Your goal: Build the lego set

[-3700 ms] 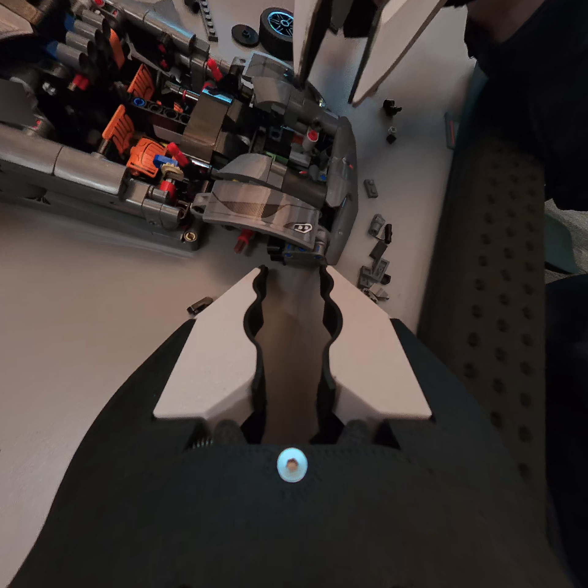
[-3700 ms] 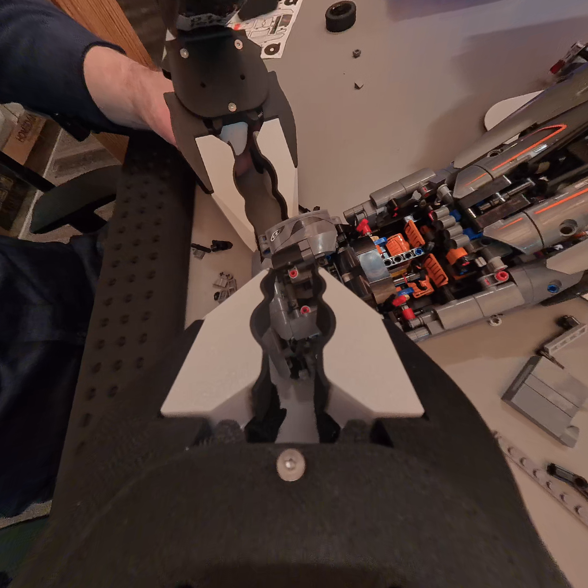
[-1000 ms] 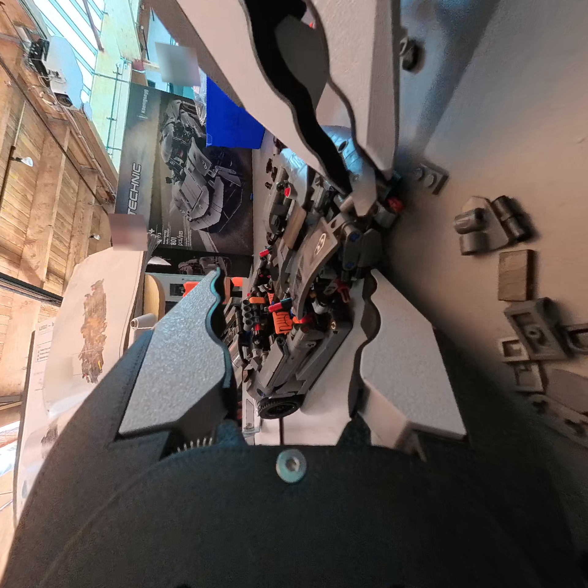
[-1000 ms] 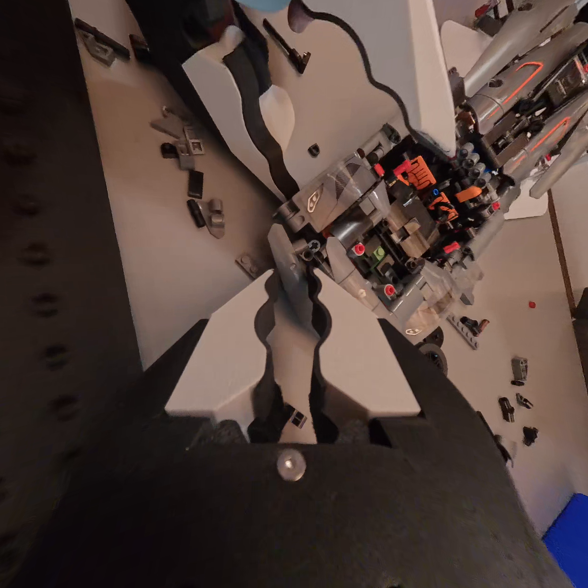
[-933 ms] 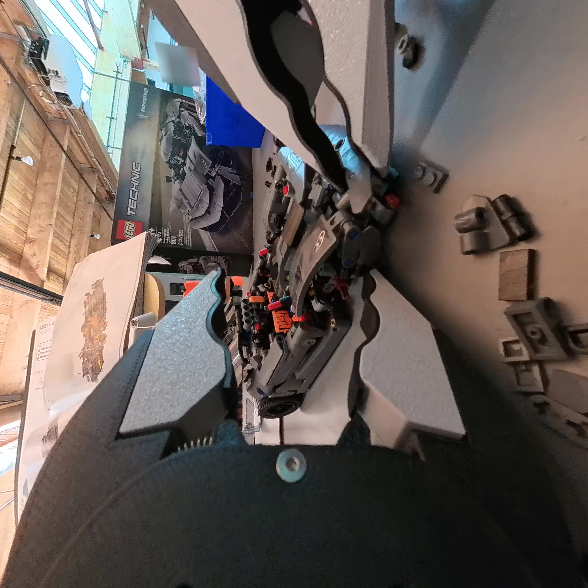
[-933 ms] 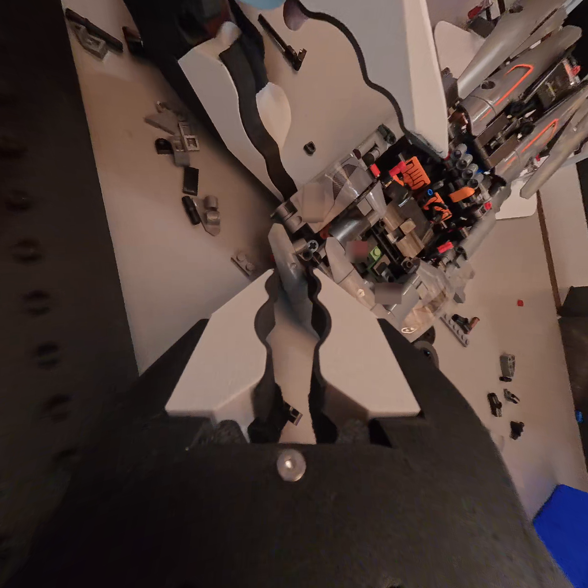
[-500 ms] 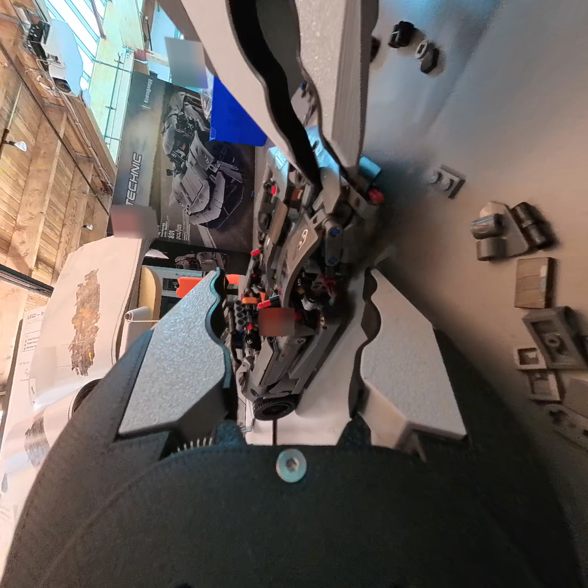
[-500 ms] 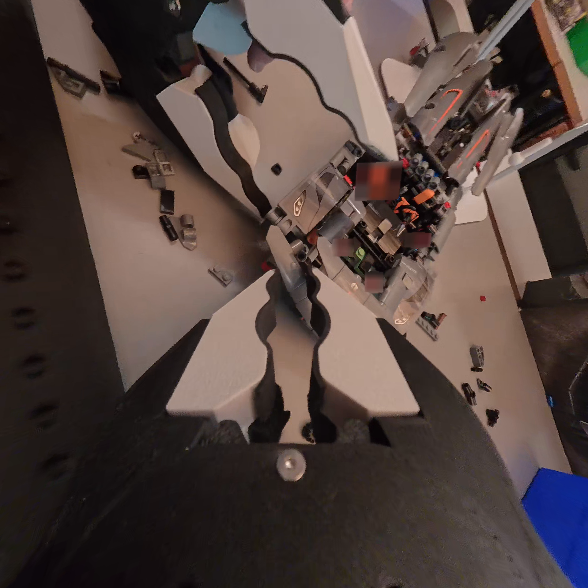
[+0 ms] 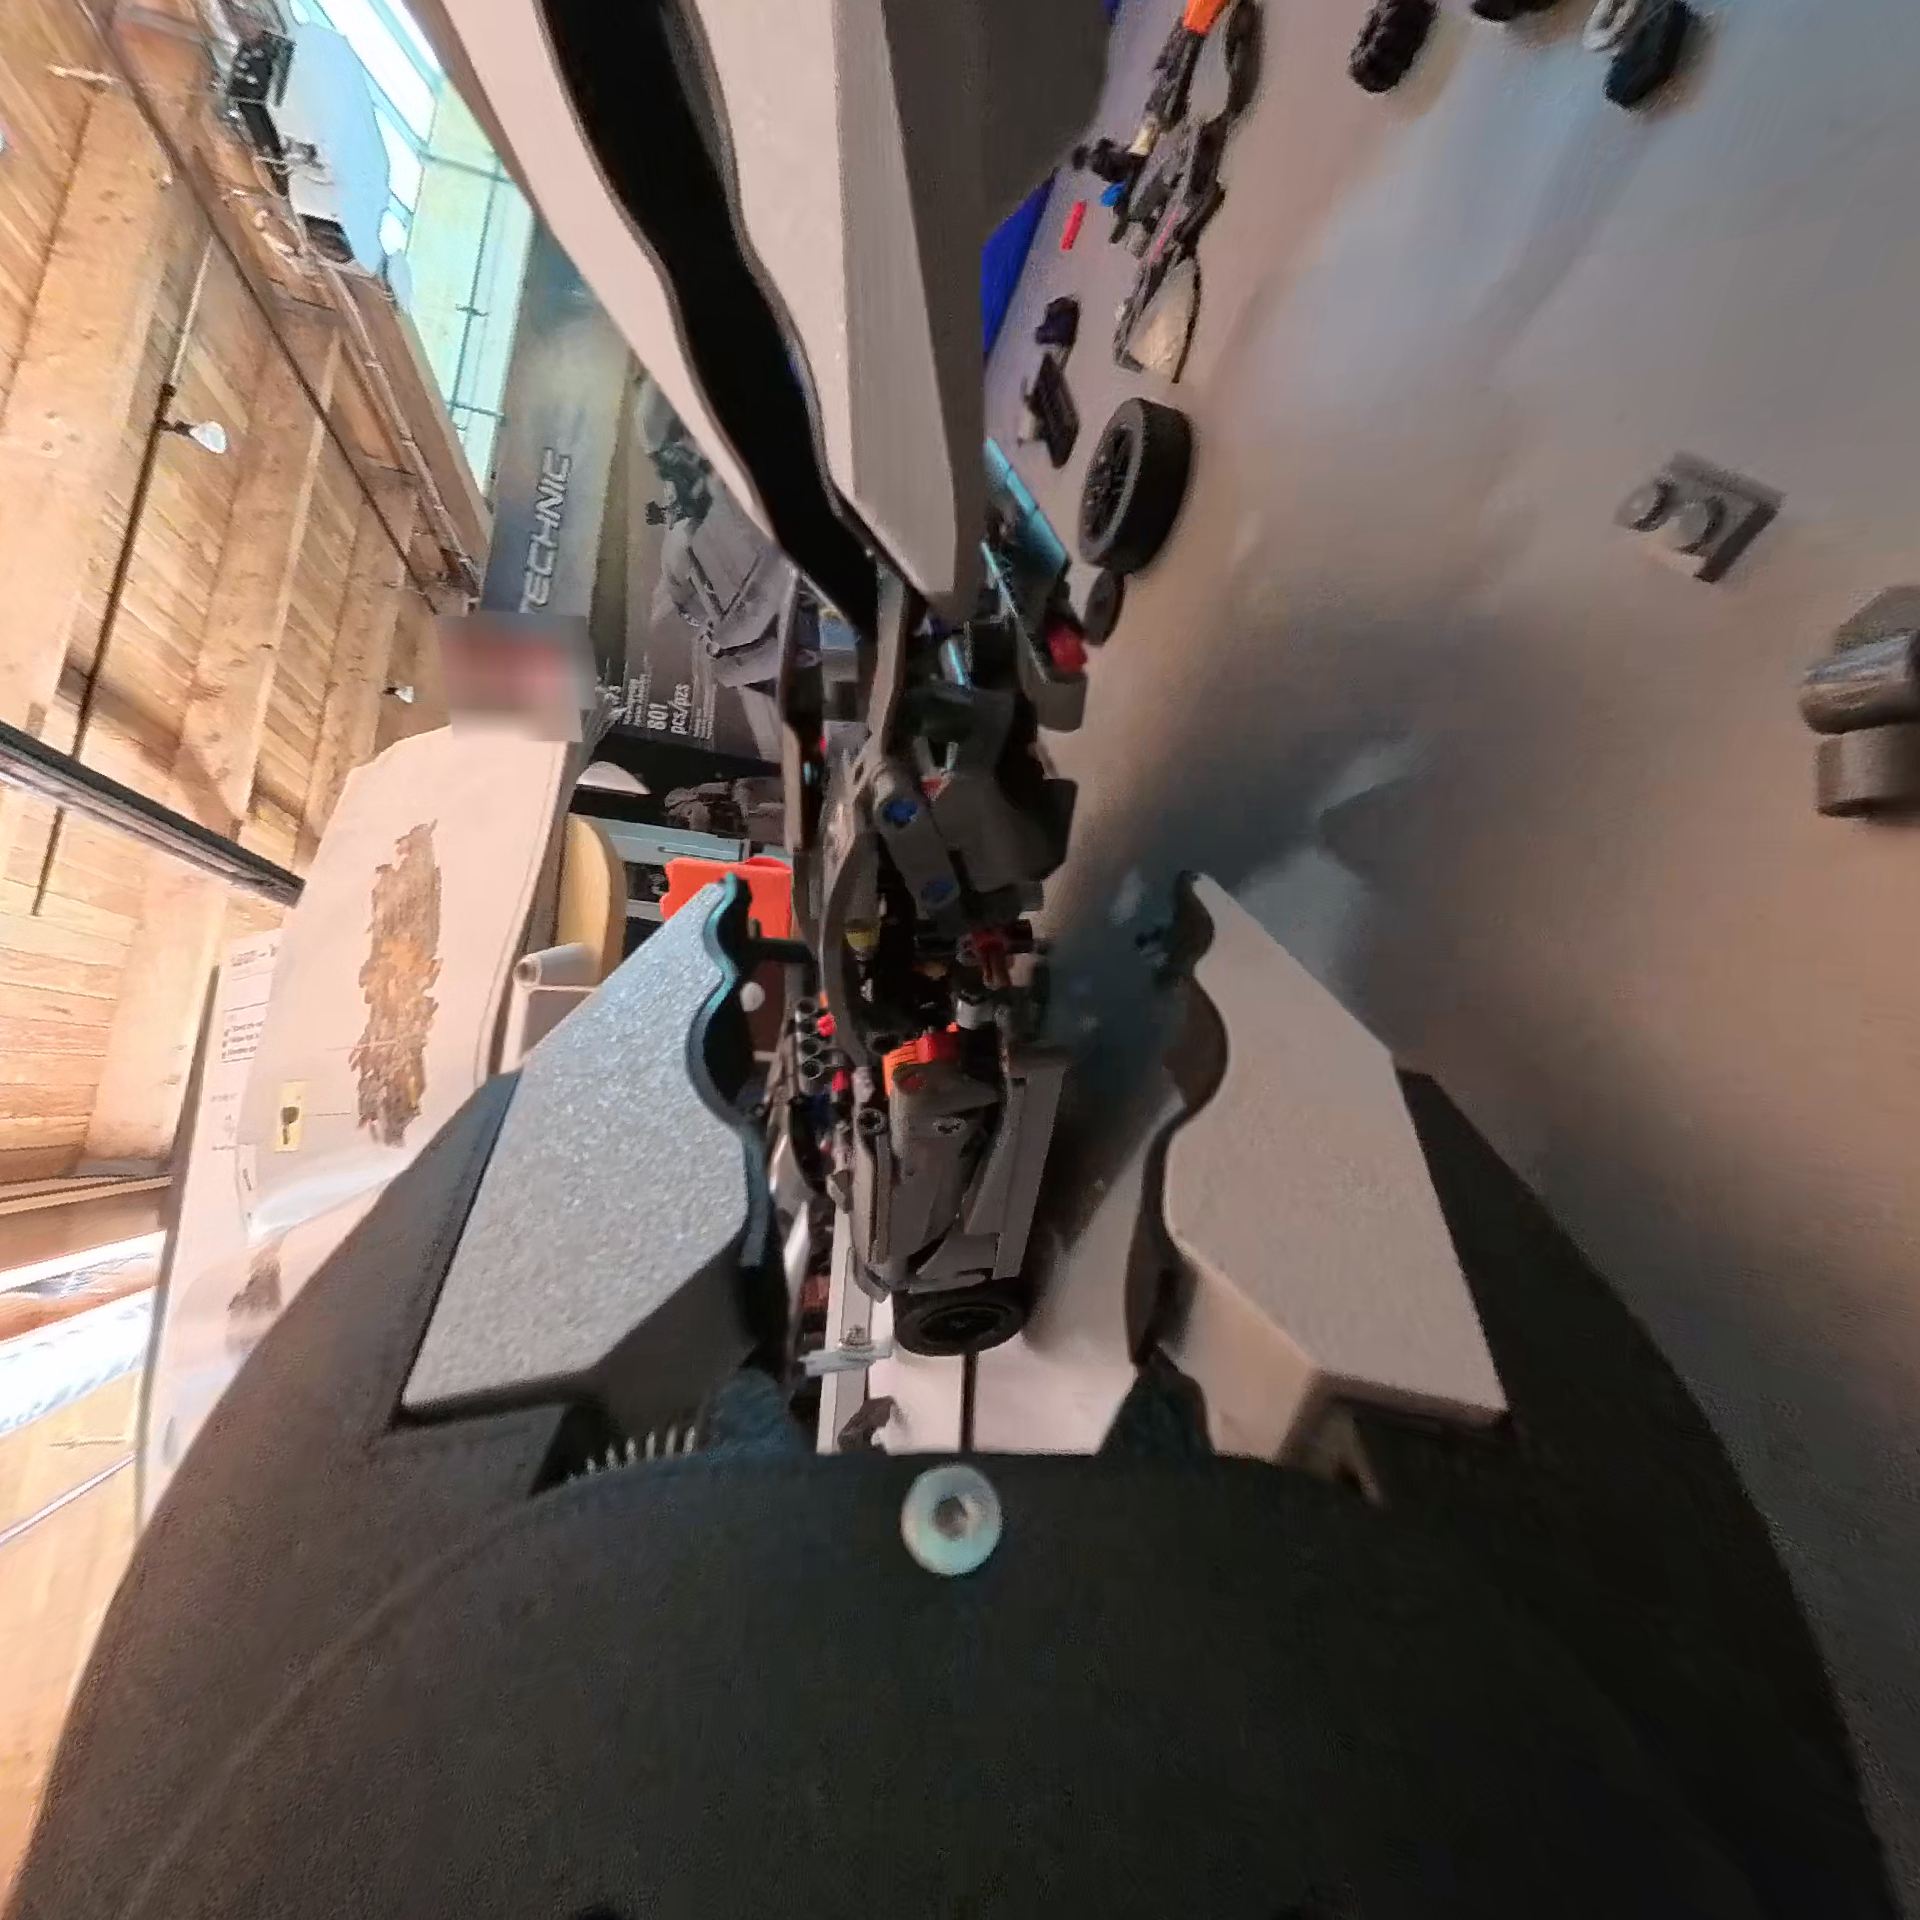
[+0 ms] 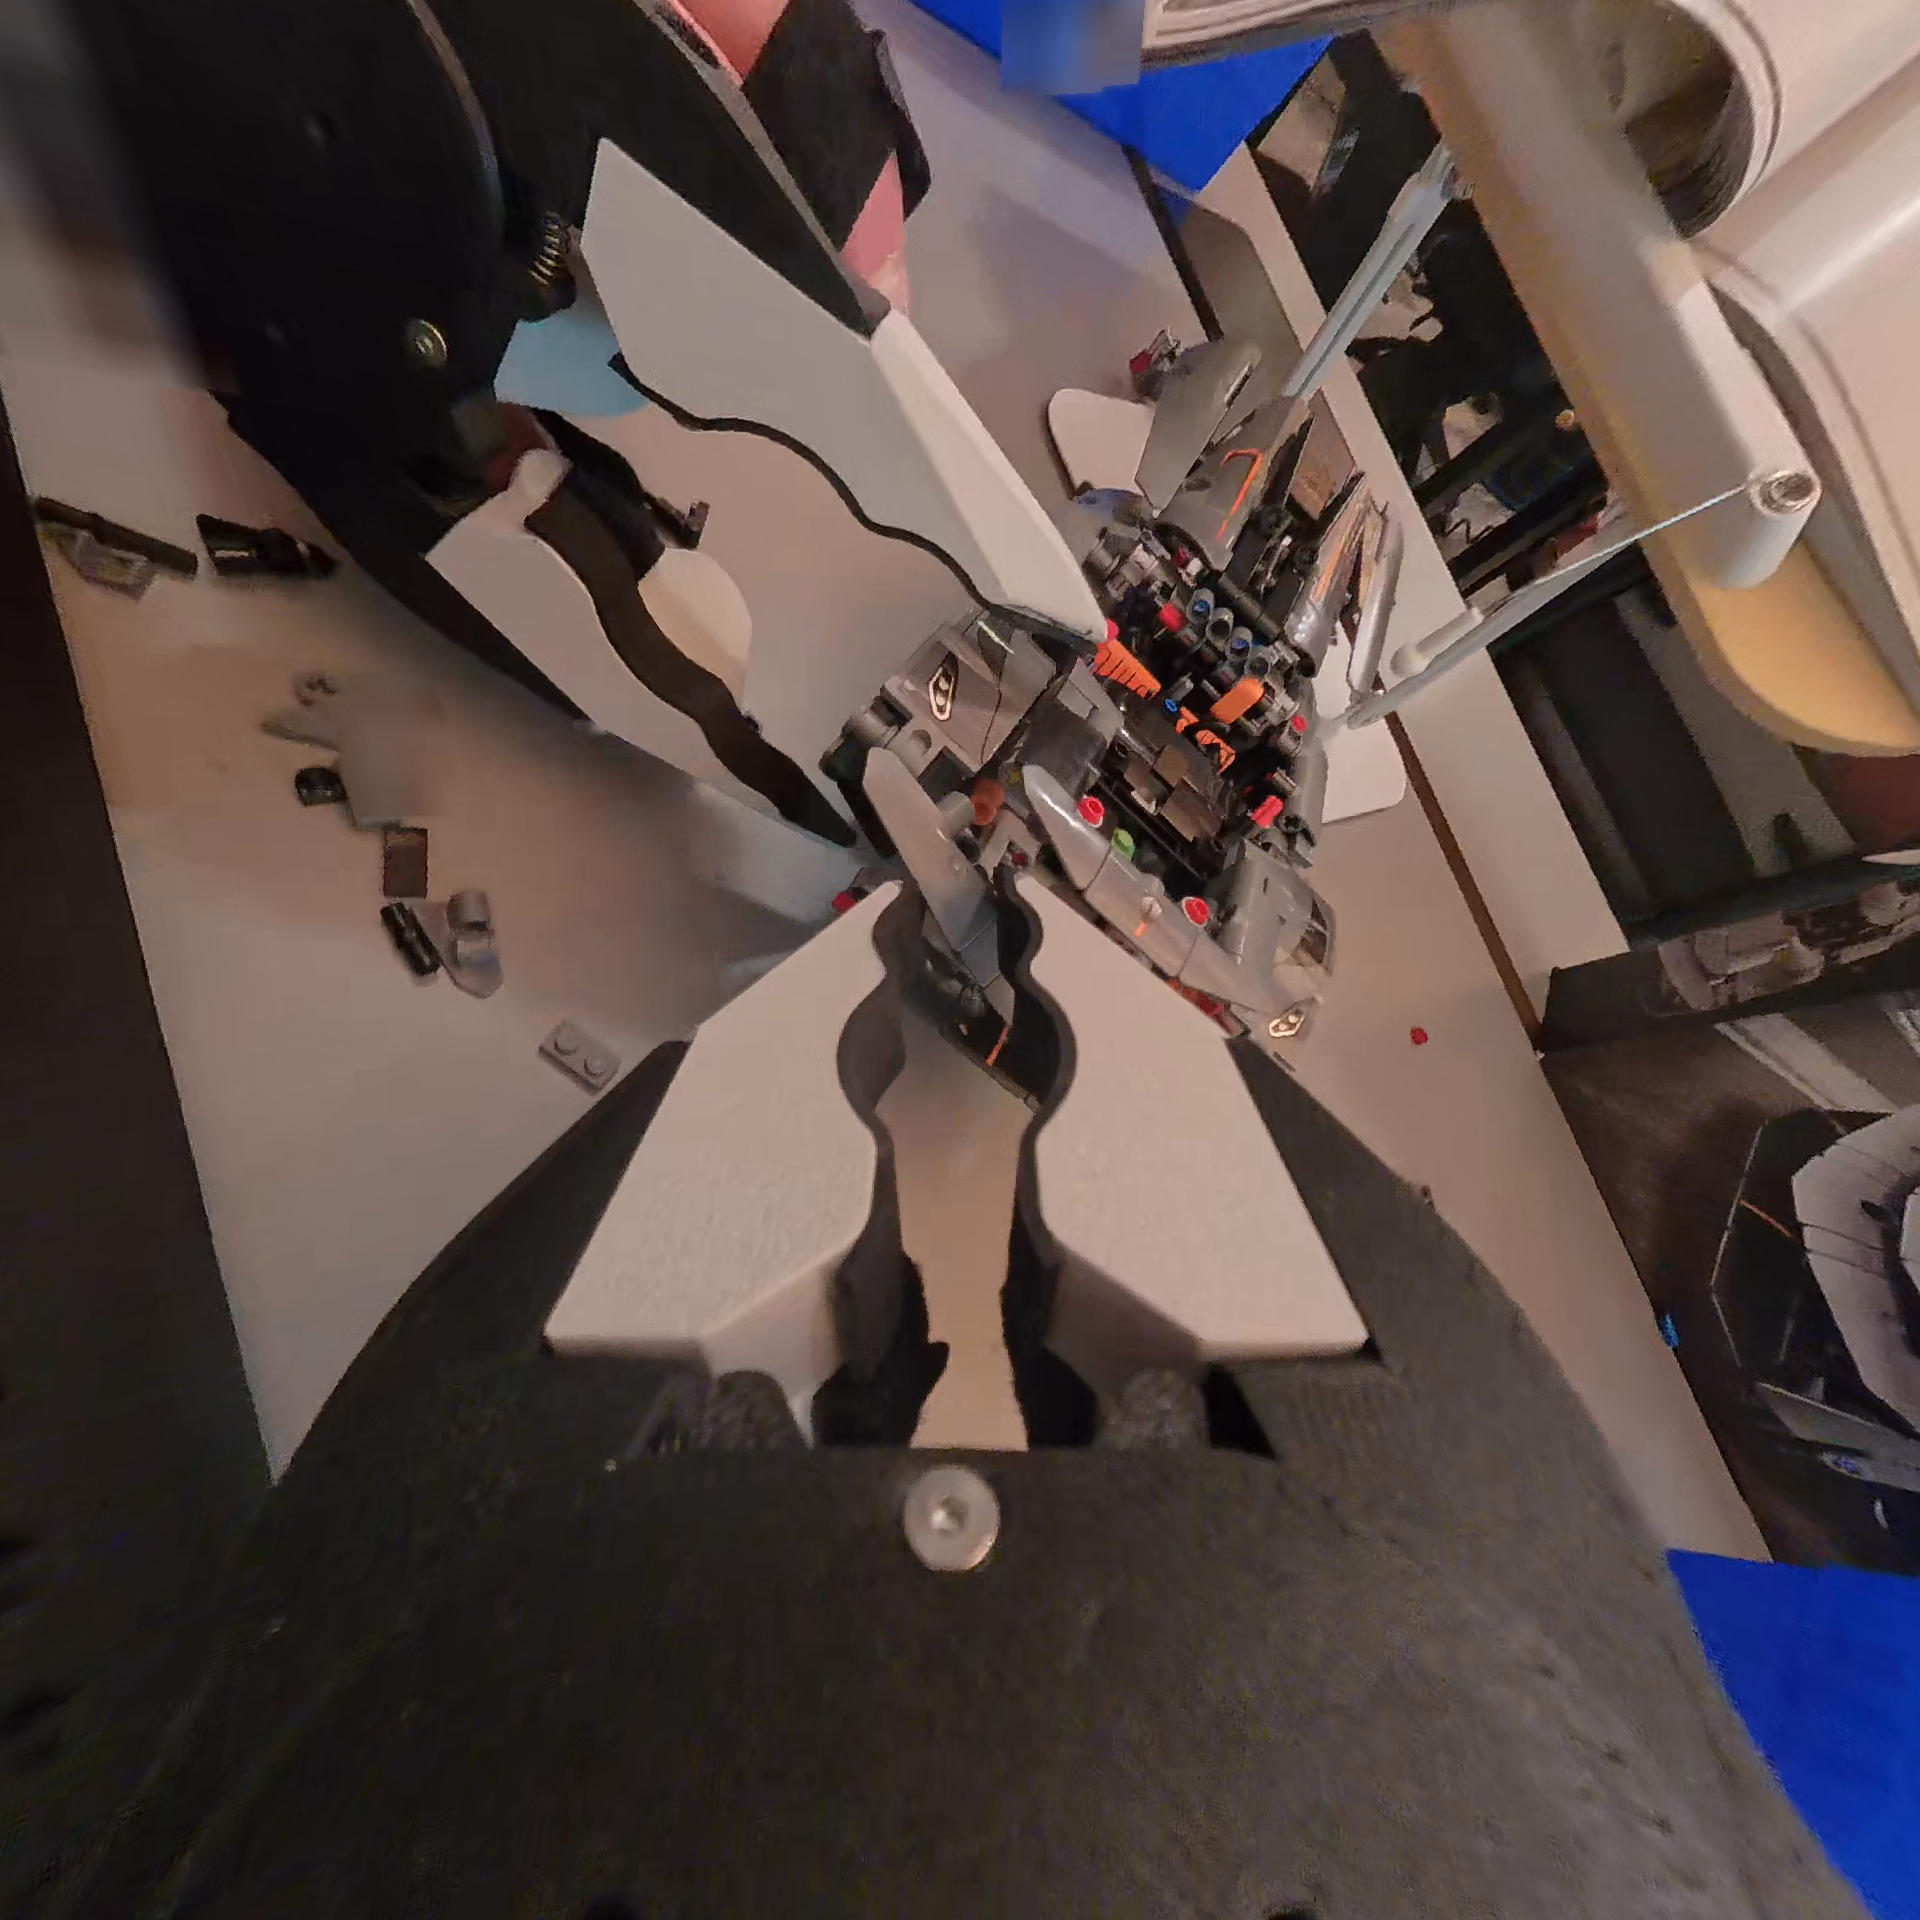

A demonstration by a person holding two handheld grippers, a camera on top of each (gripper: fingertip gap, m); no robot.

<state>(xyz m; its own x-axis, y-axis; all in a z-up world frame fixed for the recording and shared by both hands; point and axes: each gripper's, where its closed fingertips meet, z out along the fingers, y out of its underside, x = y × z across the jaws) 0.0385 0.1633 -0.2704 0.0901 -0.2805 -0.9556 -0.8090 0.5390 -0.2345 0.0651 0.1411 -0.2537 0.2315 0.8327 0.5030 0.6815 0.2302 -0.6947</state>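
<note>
Lego car model sits tipped up off the table, its long axis running away from the right gripper — clamped on its near grey end — while the left gripper straddles it, spread wide.

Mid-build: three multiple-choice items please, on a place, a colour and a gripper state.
1. The loose black wheel is: A on the table; B in a gripper; C on the model.
2. The lego model has panels that are mainly: A white; B grey; C yellow.
3. The left hand-held gripper is: A shut on the wheel; B unseen; C open astride the model.
Answers: A, it stands on the table; B, grey shows in both views; C, its fingers sit wide apart.
</note>
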